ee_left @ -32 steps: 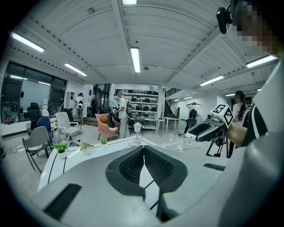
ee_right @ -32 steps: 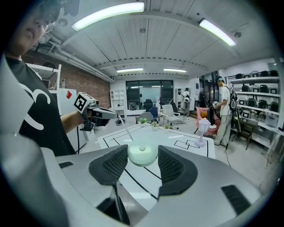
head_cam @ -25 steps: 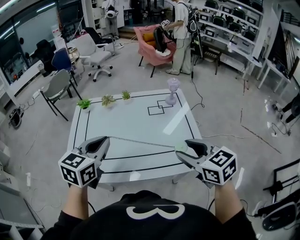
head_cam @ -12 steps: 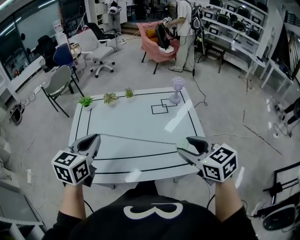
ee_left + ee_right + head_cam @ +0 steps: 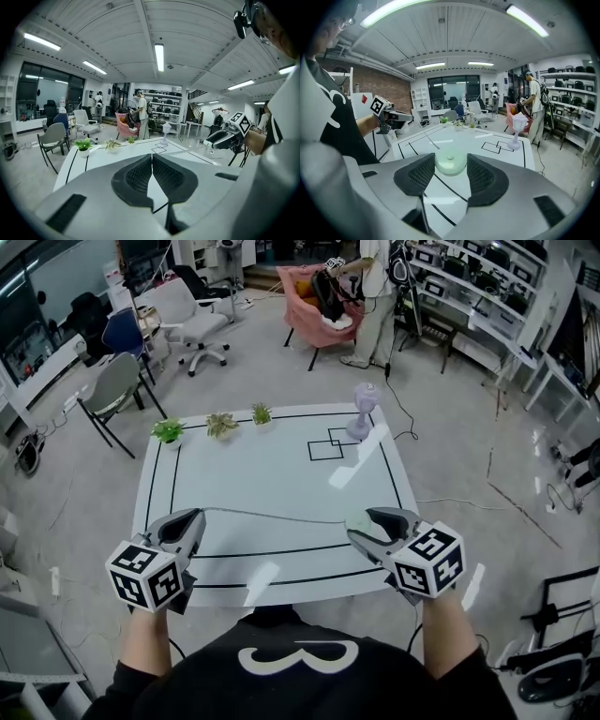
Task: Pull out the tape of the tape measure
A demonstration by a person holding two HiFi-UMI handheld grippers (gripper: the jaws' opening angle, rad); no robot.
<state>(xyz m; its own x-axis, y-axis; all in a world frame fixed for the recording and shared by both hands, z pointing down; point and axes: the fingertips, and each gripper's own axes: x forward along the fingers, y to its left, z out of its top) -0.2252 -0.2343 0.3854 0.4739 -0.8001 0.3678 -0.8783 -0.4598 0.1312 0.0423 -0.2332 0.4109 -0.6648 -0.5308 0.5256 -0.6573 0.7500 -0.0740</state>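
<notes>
A pale green round tape measure (image 5: 357, 521) sits between the pads of my right gripper (image 5: 362, 524), which is shut on it above the table's front right. In the right gripper view the case (image 5: 450, 161) fills the gap between the wide-set jaws. A thin tape (image 5: 272, 516) runs from it leftwards, slightly sagging, to my left gripper (image 5: 195, 516), which is shut on the tape's end. The left gripper view shows my left gripper's (image 5: 152, 156) pads pressed together, with the right gripper (image 5: 216, 138) far off at the right. The tape (image 5: 429, 138) also leads away to the left gripper (image 5: 400, 116).
The white table (image 5: 234, 474) carries black lines and two outlined squares (image 5: 328, 443). Three small potted plants (image 5: 220, 424) stand along its far edge and a lilac lamp-like object (image 5: 361, 412) at its far right. Chairs (image 5: 116, 391), a pink armchair, shelves and a person stand beyond.
Both grippers have kept their hold on the stretched tape. The left gripper has drifted slightly to the left, and the head view has shifted a little.
</notes>
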